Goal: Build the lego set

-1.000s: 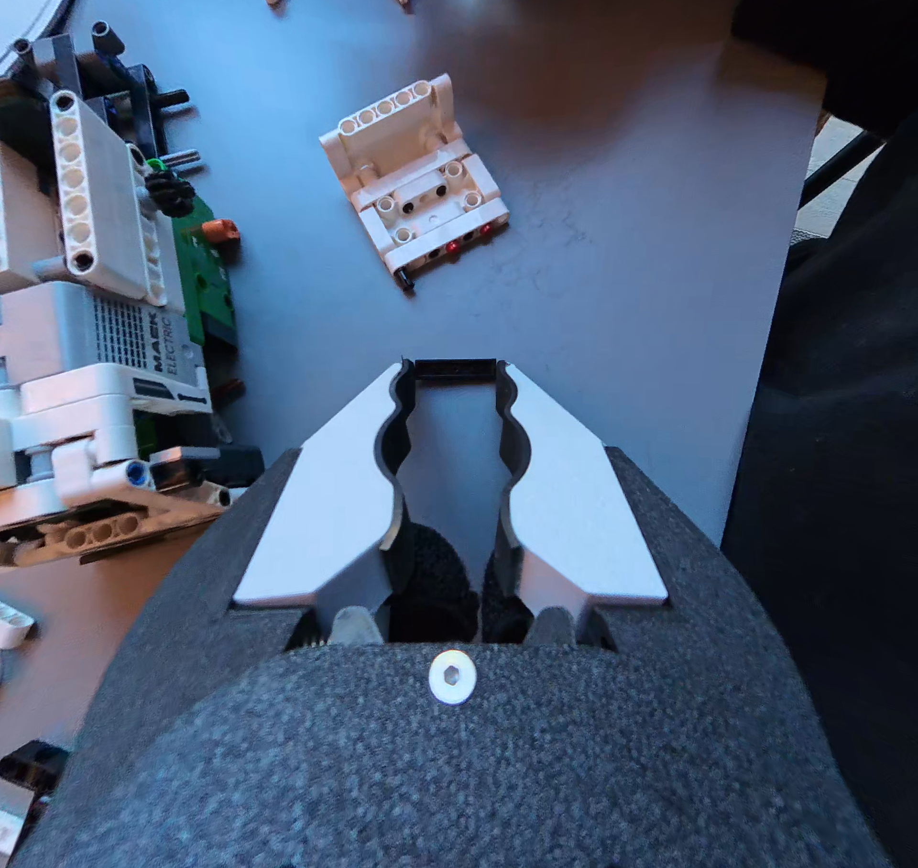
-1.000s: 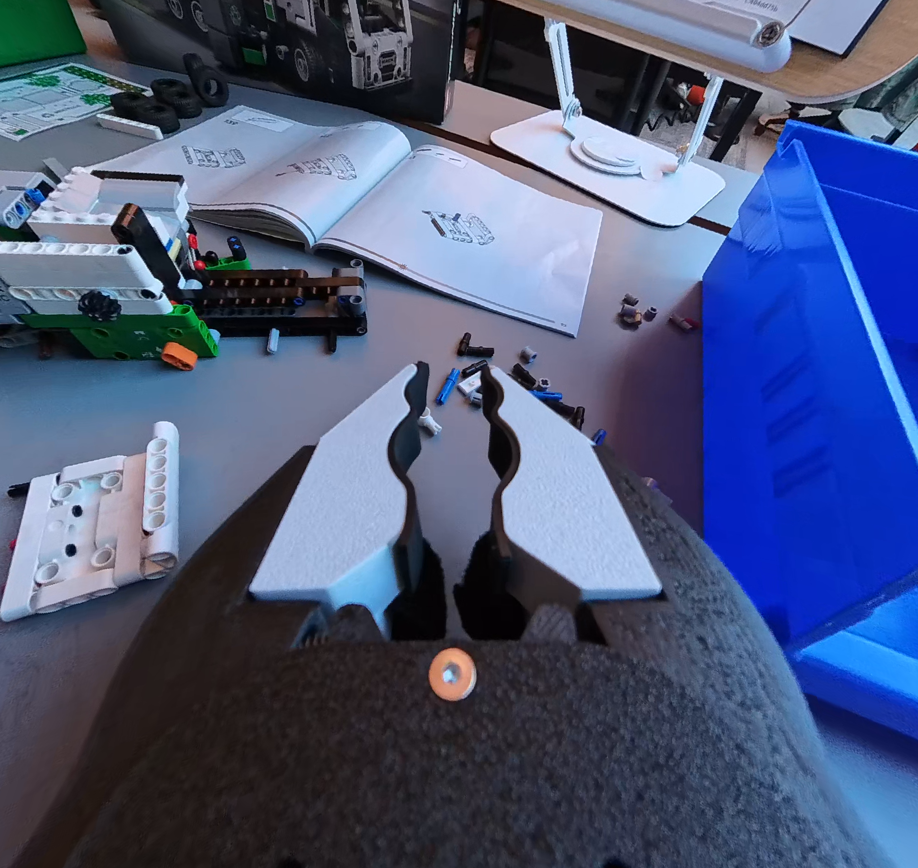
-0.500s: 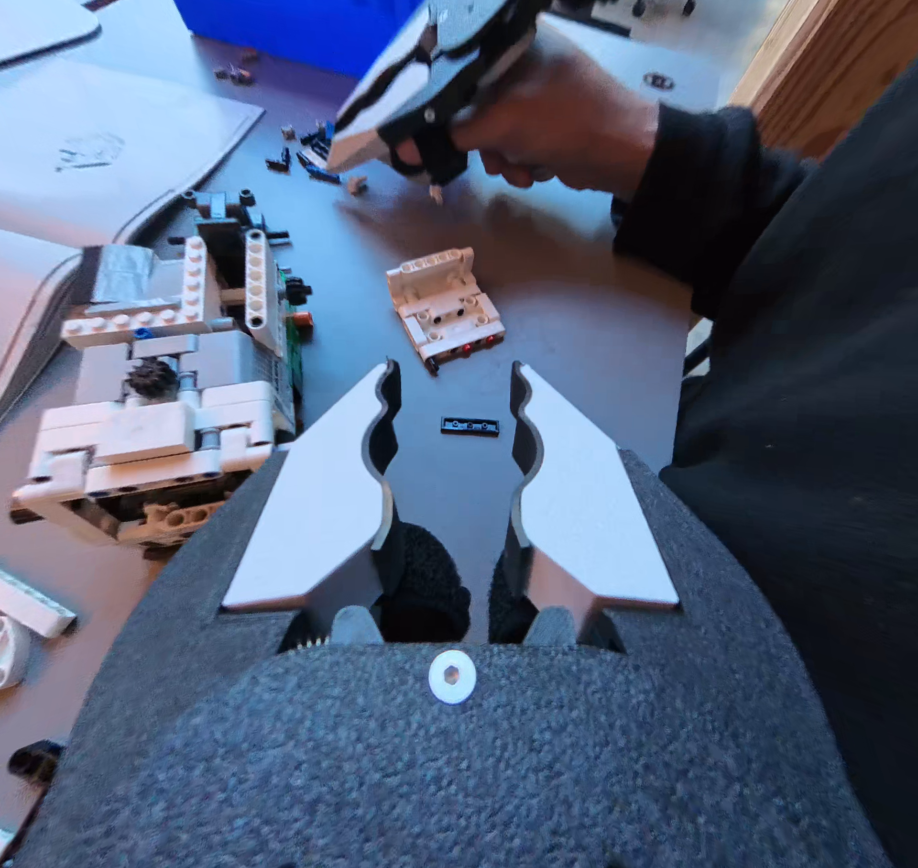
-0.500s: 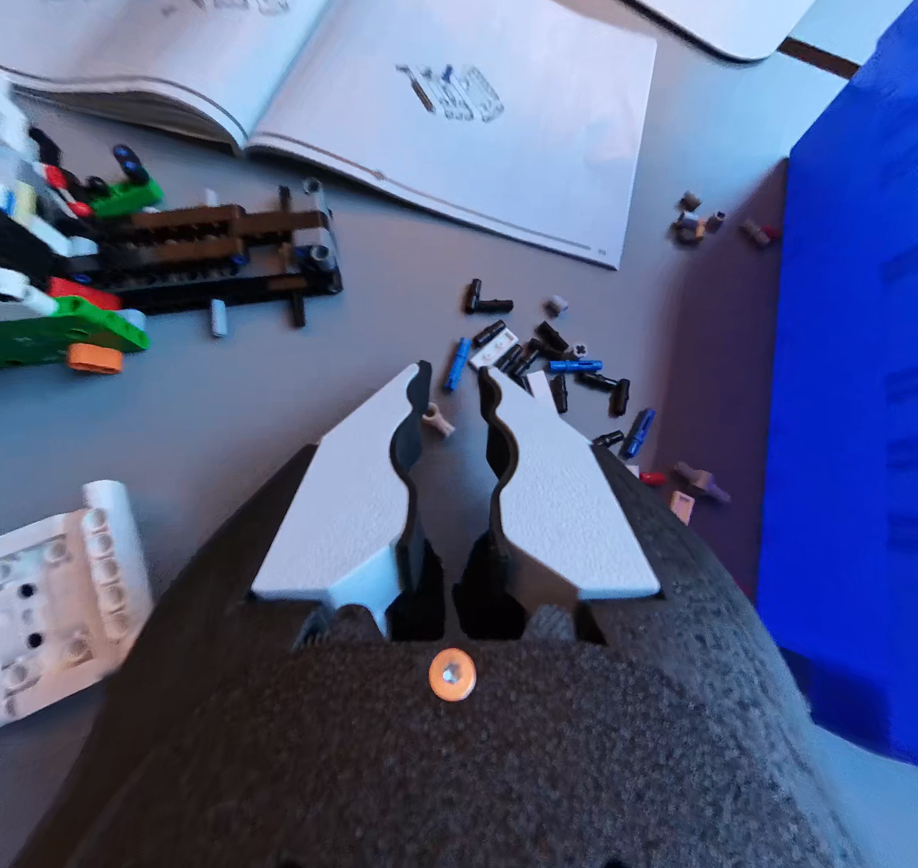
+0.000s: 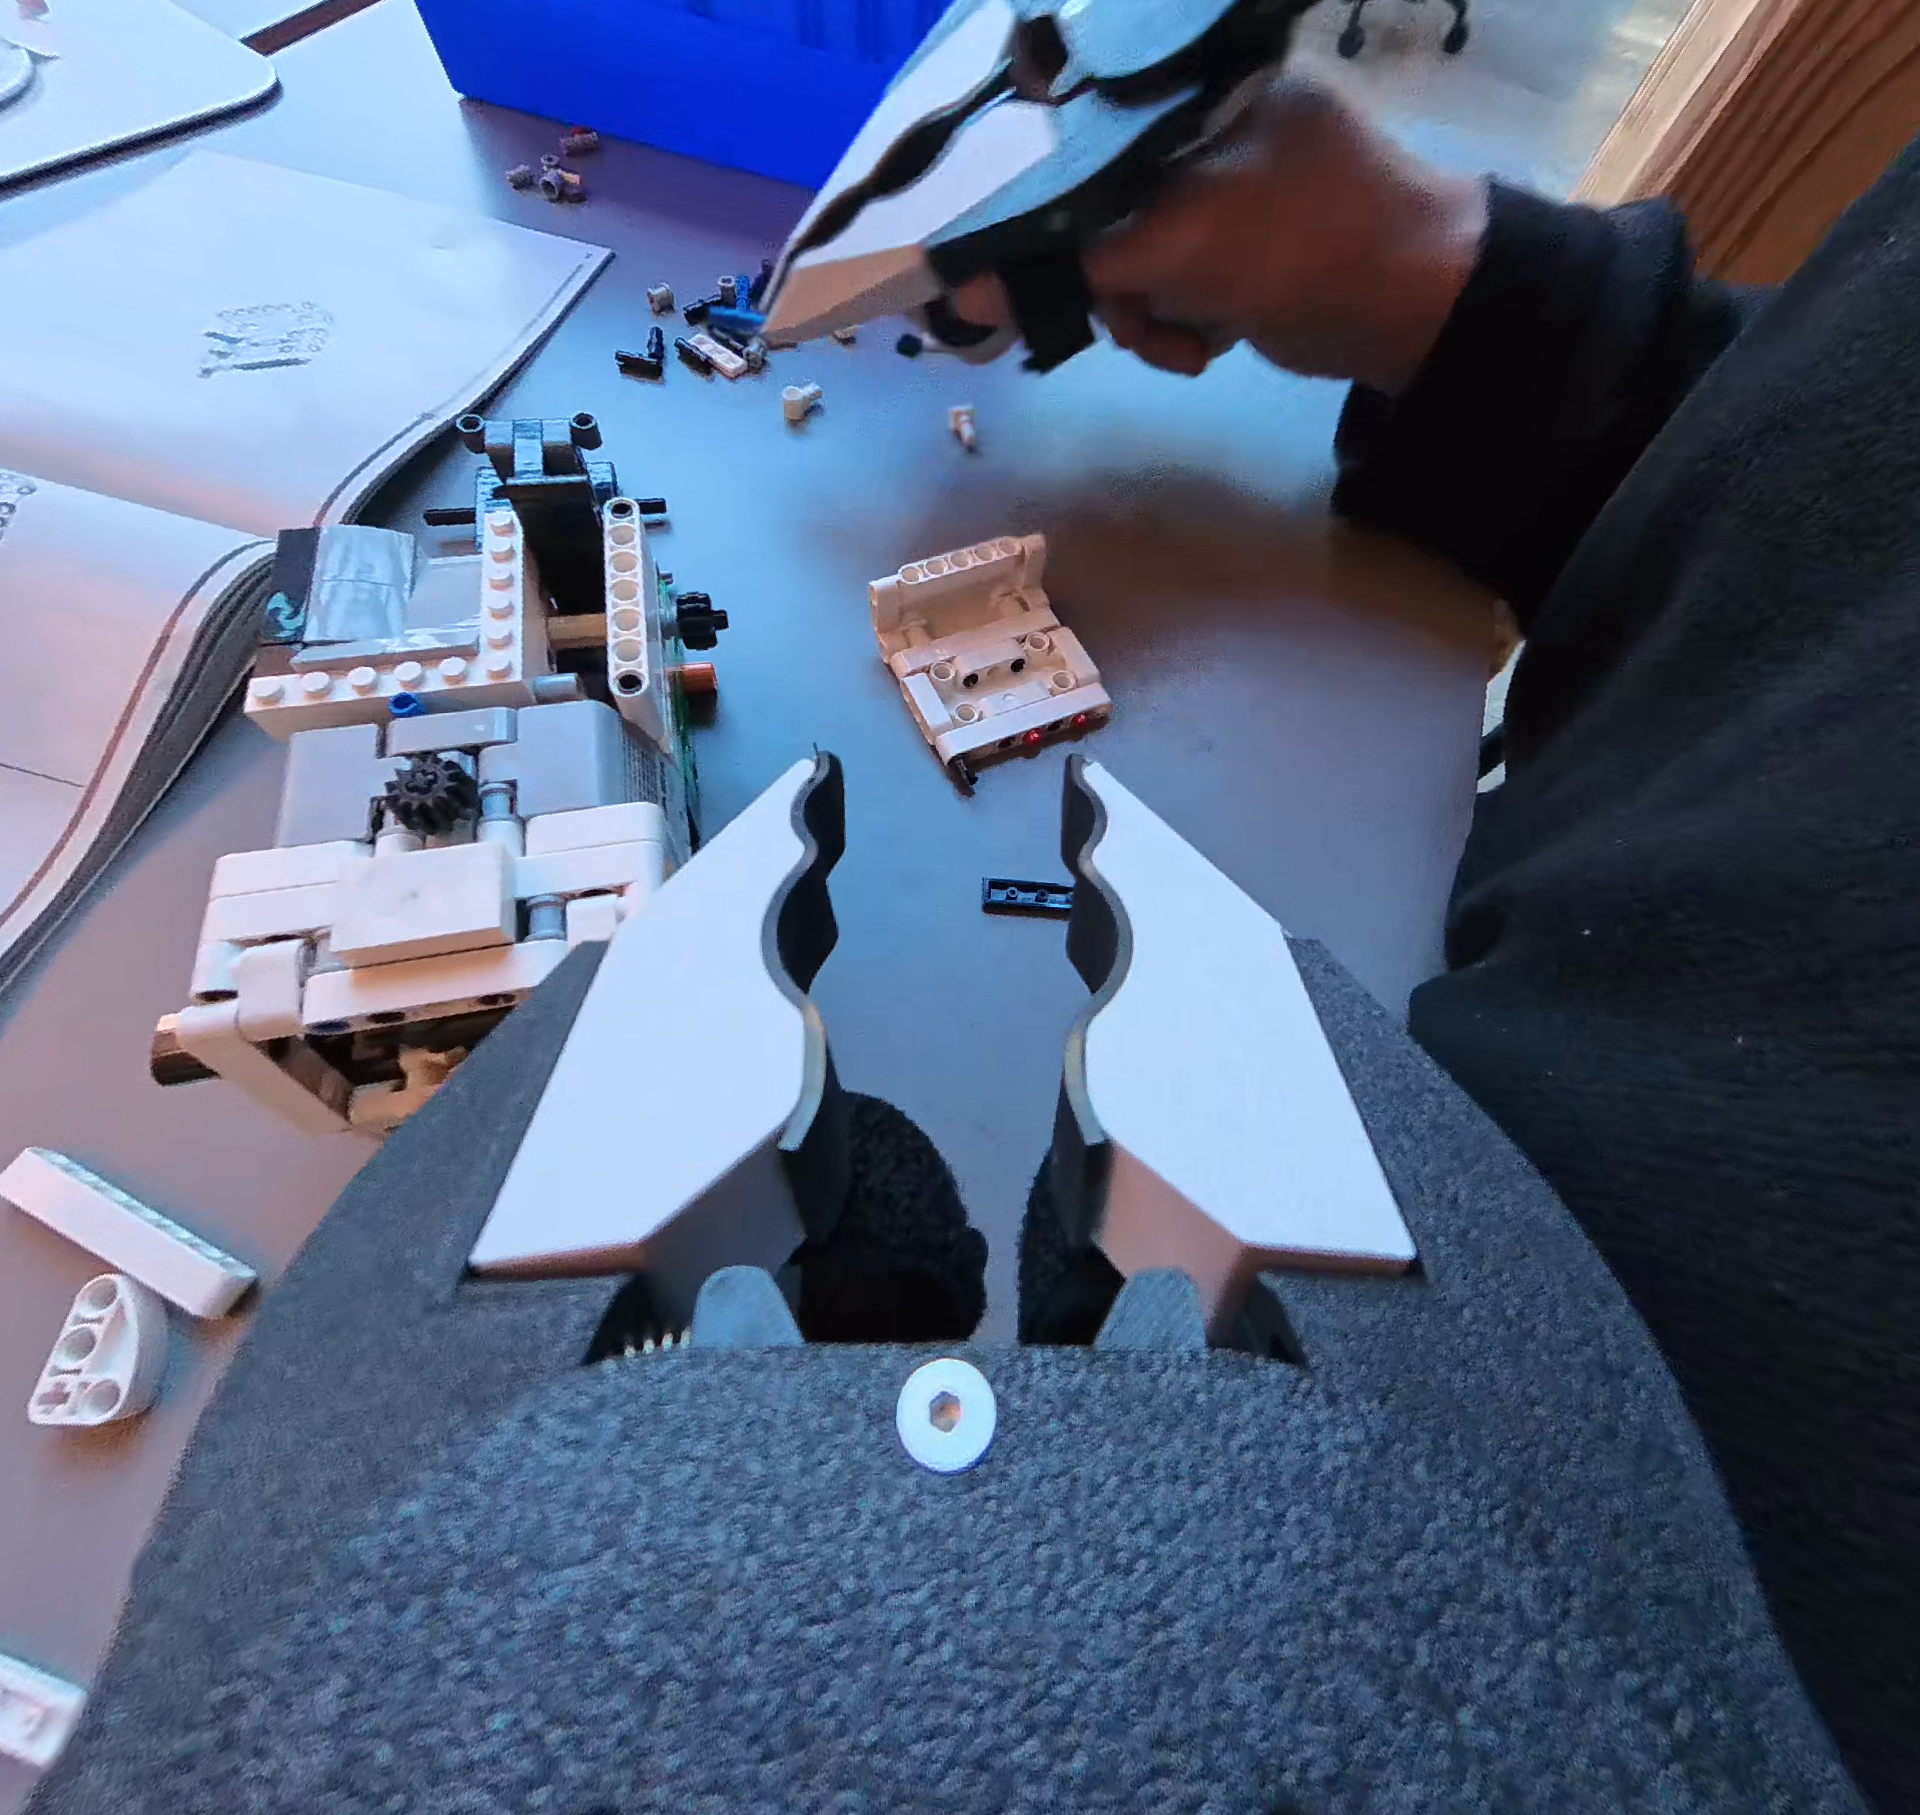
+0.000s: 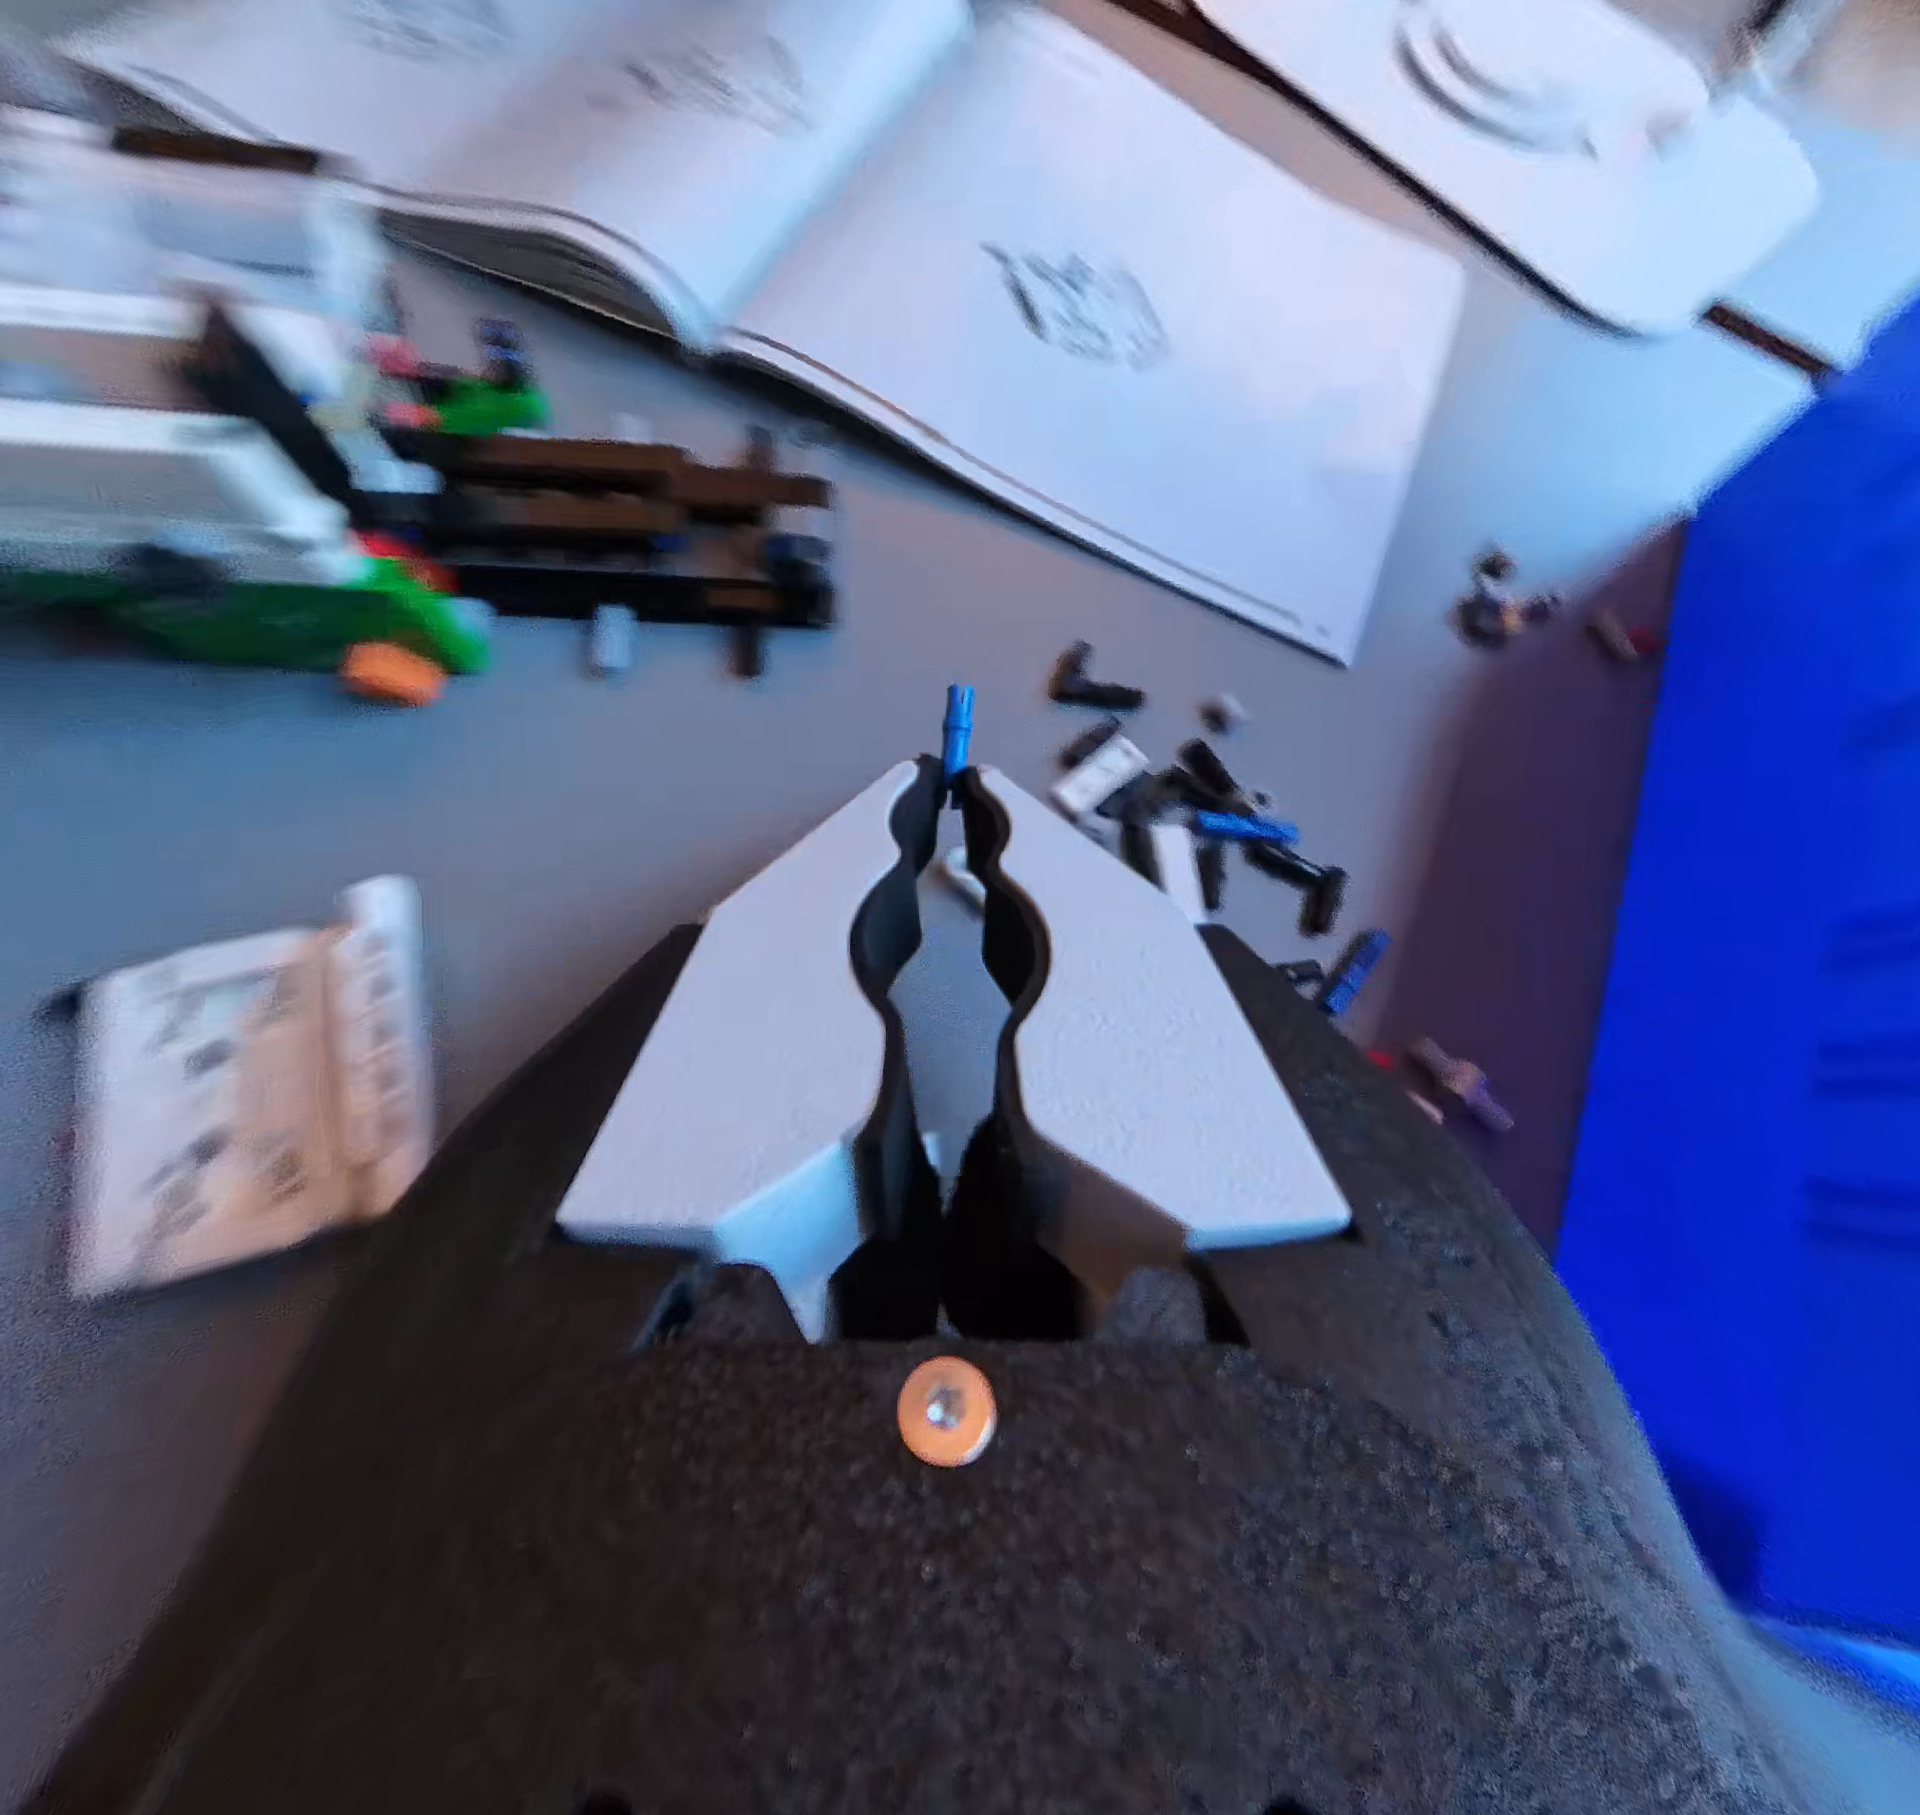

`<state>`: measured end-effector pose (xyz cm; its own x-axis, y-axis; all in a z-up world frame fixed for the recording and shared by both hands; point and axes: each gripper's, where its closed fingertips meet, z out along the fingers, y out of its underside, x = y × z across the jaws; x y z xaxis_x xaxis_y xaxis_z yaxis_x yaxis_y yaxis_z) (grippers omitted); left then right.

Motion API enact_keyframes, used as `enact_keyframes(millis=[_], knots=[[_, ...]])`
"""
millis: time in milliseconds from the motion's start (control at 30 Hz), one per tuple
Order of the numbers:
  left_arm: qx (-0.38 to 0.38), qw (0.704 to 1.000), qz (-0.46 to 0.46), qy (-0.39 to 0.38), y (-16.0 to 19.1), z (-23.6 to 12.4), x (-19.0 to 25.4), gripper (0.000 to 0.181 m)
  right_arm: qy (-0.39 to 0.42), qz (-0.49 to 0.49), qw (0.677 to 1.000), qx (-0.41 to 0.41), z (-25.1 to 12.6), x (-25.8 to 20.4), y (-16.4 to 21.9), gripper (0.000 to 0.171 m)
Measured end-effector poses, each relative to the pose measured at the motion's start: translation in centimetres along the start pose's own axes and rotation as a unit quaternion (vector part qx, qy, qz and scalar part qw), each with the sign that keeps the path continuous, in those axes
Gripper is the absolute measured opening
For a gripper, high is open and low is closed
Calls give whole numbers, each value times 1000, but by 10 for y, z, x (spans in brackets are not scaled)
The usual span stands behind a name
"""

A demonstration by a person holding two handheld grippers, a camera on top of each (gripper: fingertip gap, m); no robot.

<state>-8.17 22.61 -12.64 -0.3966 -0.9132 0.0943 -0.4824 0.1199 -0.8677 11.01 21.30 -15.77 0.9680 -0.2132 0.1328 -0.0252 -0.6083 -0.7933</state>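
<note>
Right gripper [image 6: 953,778] pinching 1 blue pin [image 6: 957,726] above the grey table [image 6: 312,809]; left gripper [image 5: 948,799] gaping wide, empty.

Open instruction booklet [image 6: 1091,311] (its print too blurred to read) lies beyond the half-built truck [image 5: 447,809]; nearer sit the white panel assembly [image 5: 987,664], then 1 small black plate [image 5: 1029,895] just beside the left gripper's right finger.

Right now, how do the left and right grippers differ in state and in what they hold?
The left gripper is open with a wide gap and holds nothing; the right gripper is shut on a blue pin at its tips. The left gripper sits by the white panel assembly; the right gripper is over the loose small parts. Both have white fingers with wavy black inner edges.
</note>
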Motion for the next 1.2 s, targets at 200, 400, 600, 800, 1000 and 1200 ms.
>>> enact_keyframes(millis=[200, 400, 600, 800, 1000, 1200], knots=[[-7, 1000, 3, -5, 4, 1, 2, 39, -103, -58, 993, -19, -50, -45, 27, 4], [-21, 1000, 6, -2, 10, 8, 13, 39, -142, -59, 988, -16, -81, -68, 54, 3], [-29, 999, 20, -5, 10, 9, 19, 39, -134, -51, 989, -35, -78, -80, 68, 4], [-22, 999, 24, -4, 7, 7, 24, 39, -112, -79, 989, -63, -67, -81, 78, 4], [-30, 999, 33, -11, 11, 5, 27, 39, -124, -58, 989, -54, -66, -83, 76, 9], [-15, 999, 27, -15, 6, 1, 24, 39, -116, -25, 993, 27, -61, -51, 21, 14]])
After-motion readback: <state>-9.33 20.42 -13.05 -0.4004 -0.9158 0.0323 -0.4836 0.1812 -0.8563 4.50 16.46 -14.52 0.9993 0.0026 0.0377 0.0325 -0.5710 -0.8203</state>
